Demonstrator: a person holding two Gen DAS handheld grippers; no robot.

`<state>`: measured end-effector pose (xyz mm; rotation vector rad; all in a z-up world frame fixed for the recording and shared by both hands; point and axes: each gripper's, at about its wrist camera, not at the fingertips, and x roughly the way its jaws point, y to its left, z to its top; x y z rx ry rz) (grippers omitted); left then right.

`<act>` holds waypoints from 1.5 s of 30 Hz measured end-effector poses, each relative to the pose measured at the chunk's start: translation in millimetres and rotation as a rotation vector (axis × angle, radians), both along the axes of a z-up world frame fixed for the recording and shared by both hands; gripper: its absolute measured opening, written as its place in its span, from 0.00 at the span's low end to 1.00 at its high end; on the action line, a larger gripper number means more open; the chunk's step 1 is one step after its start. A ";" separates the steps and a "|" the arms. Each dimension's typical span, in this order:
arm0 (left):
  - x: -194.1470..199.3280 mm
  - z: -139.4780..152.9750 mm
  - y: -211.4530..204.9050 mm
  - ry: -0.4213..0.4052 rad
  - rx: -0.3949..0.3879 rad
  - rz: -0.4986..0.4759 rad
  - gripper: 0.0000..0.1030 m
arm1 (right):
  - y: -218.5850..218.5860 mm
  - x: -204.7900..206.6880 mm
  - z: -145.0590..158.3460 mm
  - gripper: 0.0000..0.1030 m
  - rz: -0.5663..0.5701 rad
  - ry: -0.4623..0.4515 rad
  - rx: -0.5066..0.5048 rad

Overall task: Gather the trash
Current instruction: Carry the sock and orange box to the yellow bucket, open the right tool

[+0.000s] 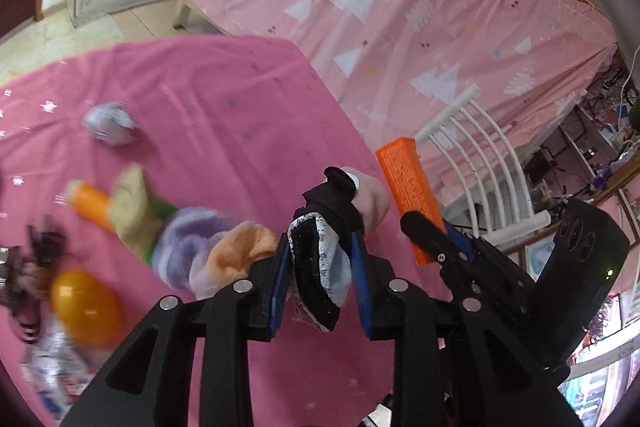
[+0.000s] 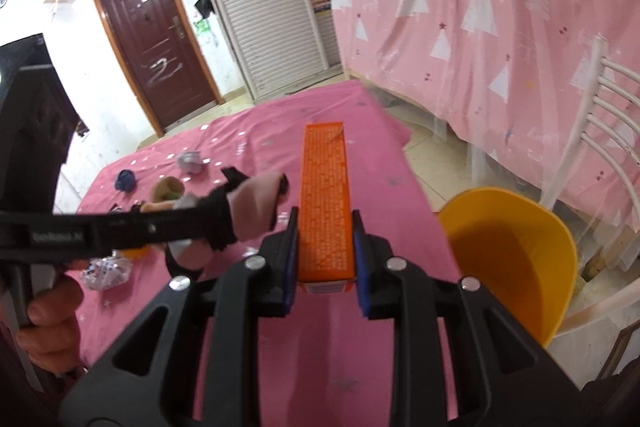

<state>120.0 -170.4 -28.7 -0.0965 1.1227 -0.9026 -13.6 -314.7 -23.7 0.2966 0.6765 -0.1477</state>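
Observation:
My left gripper (image 1: 320,267) is shut on a black, white and pink slipper-like piece of fabric (image 1: 320,247), held above the pink table; it also shows in the right wrist view (image 2: 248,207). My right gripper (image 2: 325,259) is shut on a long orange box (image 2: 326,203), held upright over the table; the box shows at the right of the left wrist view (image 1: 408,199). A yellow bin (image 2: 516,255) stands just right of the table, beside my right gripper.
On the pink tablecloth (image 1: 224,99) lie a crumpled paper ball (image 1: 110,123), a stuffed toy (image 1: 132,211), an orange egg-shaped capsule (image 1: 86,299), a crinkled wrapper (image 2: 106,271) and a blue object (image 2: 126,181). A white chair (image 2: 592,131) and a pink-draped bed (image 2: 500,7) stand to the right.

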 end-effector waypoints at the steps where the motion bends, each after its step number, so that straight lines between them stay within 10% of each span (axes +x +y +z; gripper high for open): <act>1: -1.6 -3.2 -5.7 0.003 0.002 -0.006 0.21 | -3.4 -2.2 -0.7 0.21 -0.008 0.000 0.001; 45: -38.9 -20.6 -162.0 -0.115 0.026 -0.134 0.22 | -127.1 -26.8 -55.7 0.21 -0.298 0.078 0.017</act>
